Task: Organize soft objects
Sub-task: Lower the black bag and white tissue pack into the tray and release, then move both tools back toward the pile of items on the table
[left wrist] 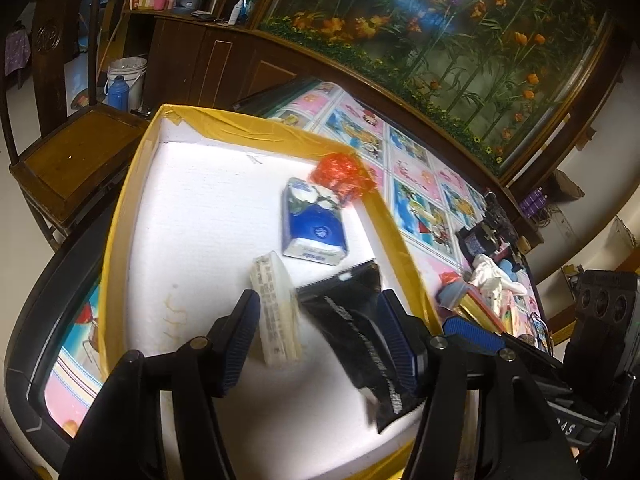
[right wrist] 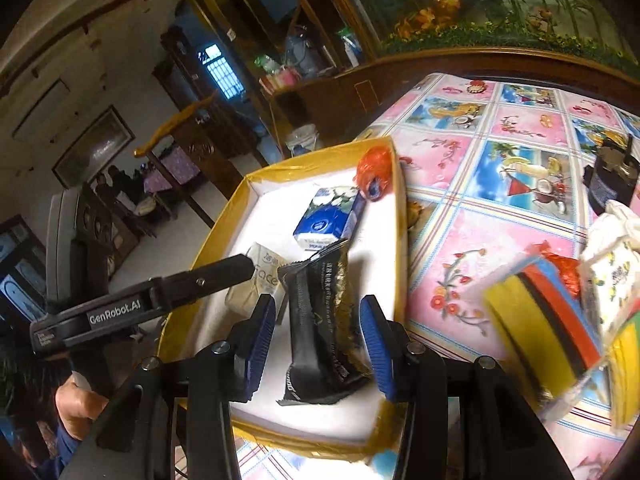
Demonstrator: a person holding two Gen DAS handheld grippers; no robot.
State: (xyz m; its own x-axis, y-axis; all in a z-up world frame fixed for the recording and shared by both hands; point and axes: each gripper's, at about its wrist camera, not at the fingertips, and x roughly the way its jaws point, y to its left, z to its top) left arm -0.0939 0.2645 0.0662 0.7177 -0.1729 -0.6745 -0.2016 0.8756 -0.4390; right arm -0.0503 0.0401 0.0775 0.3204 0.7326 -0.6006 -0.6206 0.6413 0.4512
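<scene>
A white foam box with yellow tape rim (left wrist: 256, 130) (right wrist: 316, 150) holds a blue tissue pack (left wrist: 314, 224) (right wrist: 330, 218), a pale packet (left wrist: 274, 308) (right wrist: 256, 280), a black sachet (left wrist: 356, 328) (right wrist: 320, 328) and a red crumpled bag (left wrist: 340, 172) (right wrist: 374, 170) at the far corner. My left gripper (left wrist: 316, 344) is open over the box, straddling the pale packet and the sachet. My right gripper (right wrist: 316, 346) is open above the black sachet, holding nothing. The left gripper also shows in the right wrist view (right wrist: 244, 266).
The box sits on a pink patterned tablecloth (right wrist: 480, 220). Sponges in yellow, black and red (right wrist: 536, 312), a white tissue pack (right wrist: 612, 276) and a dark jar (right wrist: 610, 184) lie to the right. A wooden chair (left wrist: 76, 152) stands left of the table.
</scene>
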